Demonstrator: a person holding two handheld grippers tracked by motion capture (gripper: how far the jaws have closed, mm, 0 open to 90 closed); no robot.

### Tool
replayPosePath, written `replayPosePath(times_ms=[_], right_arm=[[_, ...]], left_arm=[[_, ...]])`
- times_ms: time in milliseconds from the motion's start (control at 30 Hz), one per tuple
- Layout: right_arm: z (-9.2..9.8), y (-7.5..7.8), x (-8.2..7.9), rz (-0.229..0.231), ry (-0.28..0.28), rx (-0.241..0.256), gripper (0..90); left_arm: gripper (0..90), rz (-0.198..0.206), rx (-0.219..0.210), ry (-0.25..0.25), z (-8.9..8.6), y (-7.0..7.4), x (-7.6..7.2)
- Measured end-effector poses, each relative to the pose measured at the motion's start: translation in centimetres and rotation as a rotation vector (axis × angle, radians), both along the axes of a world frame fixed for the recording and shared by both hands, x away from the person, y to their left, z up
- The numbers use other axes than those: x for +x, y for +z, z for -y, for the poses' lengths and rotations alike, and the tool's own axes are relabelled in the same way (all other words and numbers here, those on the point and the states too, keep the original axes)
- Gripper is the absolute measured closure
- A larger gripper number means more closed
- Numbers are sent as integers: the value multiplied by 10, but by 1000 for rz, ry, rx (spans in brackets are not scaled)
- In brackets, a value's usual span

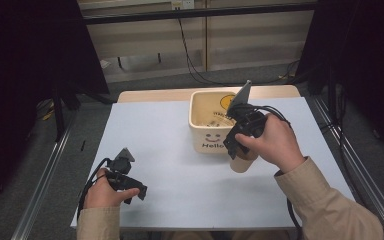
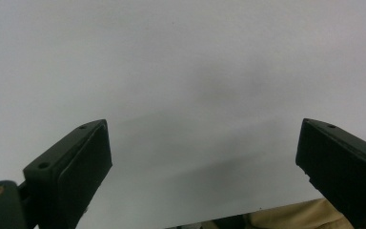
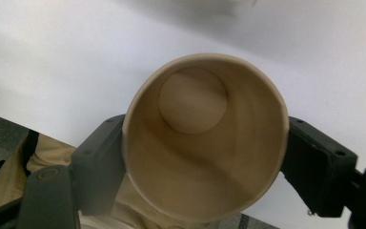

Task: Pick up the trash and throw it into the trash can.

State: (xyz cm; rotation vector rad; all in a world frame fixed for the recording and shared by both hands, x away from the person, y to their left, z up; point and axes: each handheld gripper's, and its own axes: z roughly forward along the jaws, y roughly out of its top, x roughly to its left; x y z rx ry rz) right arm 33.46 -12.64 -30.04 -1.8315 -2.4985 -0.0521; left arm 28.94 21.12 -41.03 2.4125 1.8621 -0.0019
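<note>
Nearest the person, the left gripper rests low over the pale blue-white table top, its jaws spread wide with nothing between them; it looks parked there to stay clear of the working side. Further in, the right gripper clamps a tan, round paper cup from both sides, jaws pressed against the outer wall just below the rim, so the mouth stays open and the bare bottom shows. In the high view the cup stands just in front of a cream square plastic bin with a smiley face and "Hello" lettering, probably so its load could be tipped in. Beyond lie the table's wooden far edge and grey floor.
</note>
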Motion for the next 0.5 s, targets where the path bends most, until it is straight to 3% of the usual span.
replayPosePath(times_ms=[500], right_arm=[[3, 45, 21, 11, -10, -33, 220]], left_arm=[[49, 1, -6, -9, -2, 3, 0]])
